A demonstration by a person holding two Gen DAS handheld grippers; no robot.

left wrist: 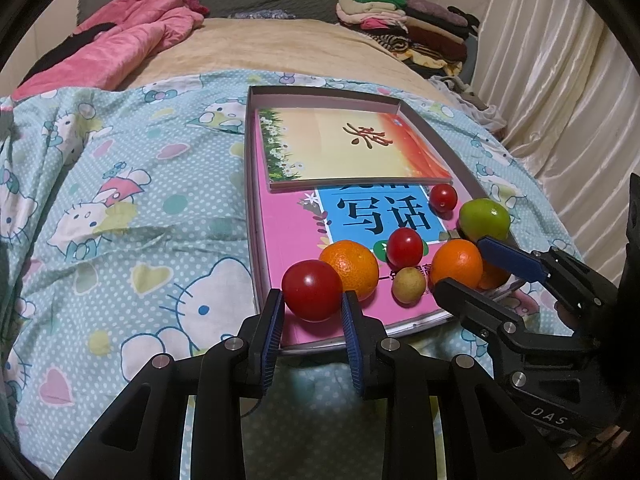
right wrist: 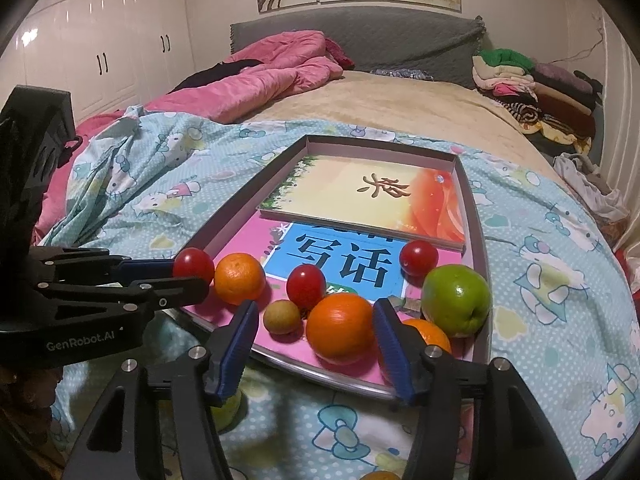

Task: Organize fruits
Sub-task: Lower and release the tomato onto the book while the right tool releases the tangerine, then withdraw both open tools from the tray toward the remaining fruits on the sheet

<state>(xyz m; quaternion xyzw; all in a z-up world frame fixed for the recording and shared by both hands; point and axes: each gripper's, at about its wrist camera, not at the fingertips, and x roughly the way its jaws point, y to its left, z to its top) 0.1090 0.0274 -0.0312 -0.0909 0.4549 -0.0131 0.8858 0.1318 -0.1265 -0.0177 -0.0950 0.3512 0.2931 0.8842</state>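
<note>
My left gripper point(left wrist: 312, 296) is shut on a red tomato point(left wrist: 312, 286) just above the near left corner of the grey-rimmed tray point(left wrist: 250, 184); the right wrist view shows that gripper point(right wrist: 190, 276) holding the same tomato point(right wrist: 194, 264). My right gripper point(right wrist: 316, 307) stands open around an orange point(right wrist: 340, 328) that rests in the tray point(right wrist: 478, 220), its left pad clear of the fruit. Also in the tray lie a second orange point(right wrist: 239, 278), two red tomatoes point(right wrist: 306, 286) point(right wrist: 419, 258), a small brownish fruit point(right wrist: 281, 316), a green apple point(right wrist: 456, 300) and a part-hidden orange point(right wrist: 428, 332).
Two books point(right wrist: 360, 196) line the tray floor. The tray lies on a blue cartoon-print blanket point(left wrist: 140, 220) on a bed. A greenish fruit point(right wrist: 230, 408) sits on the blanket under my right gripper. A pink quilt point(right wrist: 260, 80) and stacked clothes point(right wrist: 532, 88) lie farther back.
</note>
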